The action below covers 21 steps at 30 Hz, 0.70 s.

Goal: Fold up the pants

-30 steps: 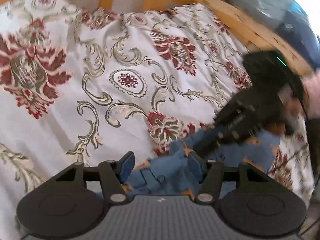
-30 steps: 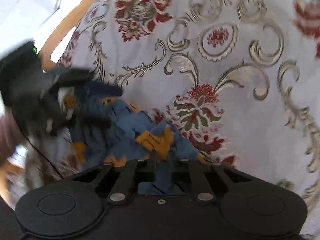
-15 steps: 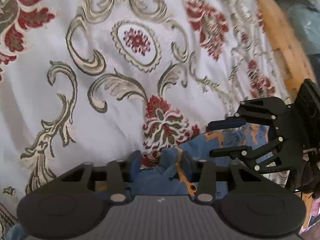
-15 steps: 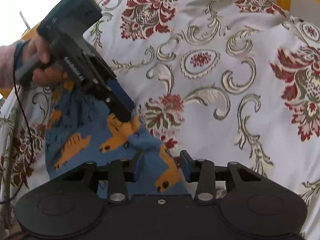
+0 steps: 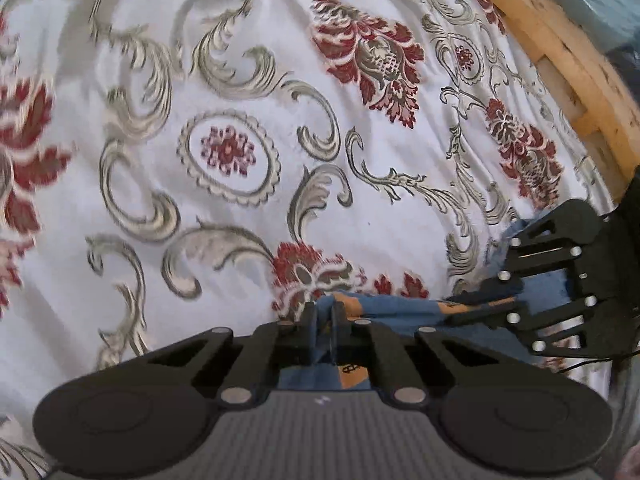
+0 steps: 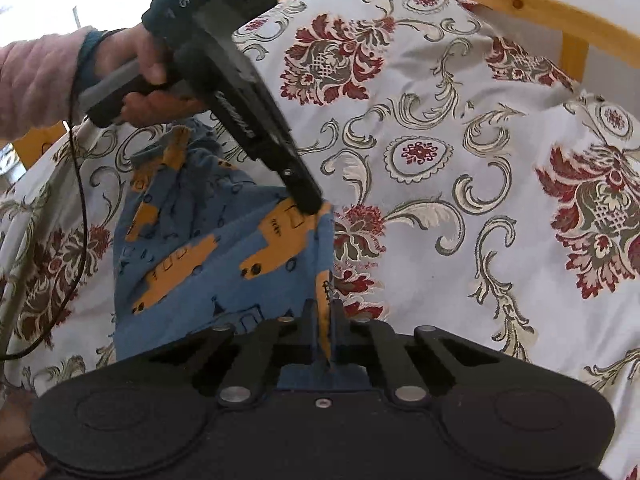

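Observation:
The pants (image 6: 200, 248) are small, blue with orange vehicle prints, and hang stretched above the bedspread. My left gripper (image 5: 323, 312) is shut on one corner of the pants (image 5: 392, 306). It also shows in the right wrist view (image 6: 310, 206), pinching the upper corner of the cloth. My right gripper (image 6: 323, 312) is shut on the lower edge of the same side. It shows in the left wrist view (image 5: 460, 312) at the right, clamped on the blue cloth. The cloth is taut between the two grippers.
A white bedspread (image 5: 240, 140) with red flowers and grey scrolls covers the bed. A wooden bed frame (image 5: 560, 64) runs along the far right and shows at the top of the right wrist view (image 6: 520, 4). A black cable (image 6: 78, 184) hangs from the left gripper.
Both grippers have shut on the pants' edge. The cloth has been lifted and pulled taut between them, where it lay bunched a second ago.

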Available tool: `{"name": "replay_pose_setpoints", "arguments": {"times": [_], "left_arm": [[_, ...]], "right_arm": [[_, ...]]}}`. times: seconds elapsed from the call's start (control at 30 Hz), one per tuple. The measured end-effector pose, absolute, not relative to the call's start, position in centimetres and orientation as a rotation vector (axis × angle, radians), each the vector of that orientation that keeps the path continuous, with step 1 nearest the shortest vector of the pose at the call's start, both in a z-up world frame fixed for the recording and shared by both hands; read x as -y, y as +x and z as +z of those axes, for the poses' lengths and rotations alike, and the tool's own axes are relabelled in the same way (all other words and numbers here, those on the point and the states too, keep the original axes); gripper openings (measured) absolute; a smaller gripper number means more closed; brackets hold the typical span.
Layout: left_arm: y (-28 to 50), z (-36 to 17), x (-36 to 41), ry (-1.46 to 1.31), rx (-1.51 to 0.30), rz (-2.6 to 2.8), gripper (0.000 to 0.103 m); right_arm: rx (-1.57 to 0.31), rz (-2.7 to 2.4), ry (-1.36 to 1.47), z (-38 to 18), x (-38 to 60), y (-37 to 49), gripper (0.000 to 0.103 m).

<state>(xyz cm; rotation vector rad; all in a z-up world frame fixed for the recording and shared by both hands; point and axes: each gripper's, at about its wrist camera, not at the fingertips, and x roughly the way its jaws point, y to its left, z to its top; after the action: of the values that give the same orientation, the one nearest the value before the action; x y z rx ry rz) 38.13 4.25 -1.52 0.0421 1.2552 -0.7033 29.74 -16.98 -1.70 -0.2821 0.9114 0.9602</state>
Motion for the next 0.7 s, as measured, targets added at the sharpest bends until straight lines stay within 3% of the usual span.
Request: {"name": "replay_pose_setpoints", "arguments": {"times": [0.13, 0.27, 0.37, 0.4, 0.43, 0.47, 0.7], "left_arm": [[36.9, -0.8, -2.9, 0.188, -1.124, -0.754, 0.007], [38.5, -1.8, -4.5, 0.040, -1.223, -0.767, 0.008], [40.1, -2.9, -5.4, -0.066, -1.283, -0.747, 0.011], [40.2, -3.1, -5.3, -0.053, -1.287, -0.734, 0.020], [40.4, -3.3, -5.2, -0.041, -1.299, -0.736, 0.032], [40.5, -3.6, -5.2, -0.044, -1.309, -0.738, 0.034], [41.3, -5.2, -4.7, -0.103, -1.411, -0.723, 0.034]], "right_arm": [[-0.900, 0.932, -0.315, -2.0, 17.0, 29.6, 0.005], [-0.904, 0.898, -0.307, -2.3, 17.3, 30.0, 0.007], [-0.896, 0.832, -0.303, -2.5, 17.1, 30.0, 0.031], [-0.883, 0.837, -0.290, -2.2, 17.2, 29.7, 0.034], [-0.868, 0.849, -0.283, -1.9, 17.1, 29.3, 0.034], [-0.846, 0.867, -0.282, -1.6, 17.0, 28.7, 0.034], [-0.811, 1.071, -0.345, -1.0, 13.9, 22.8, 0.035]]}}
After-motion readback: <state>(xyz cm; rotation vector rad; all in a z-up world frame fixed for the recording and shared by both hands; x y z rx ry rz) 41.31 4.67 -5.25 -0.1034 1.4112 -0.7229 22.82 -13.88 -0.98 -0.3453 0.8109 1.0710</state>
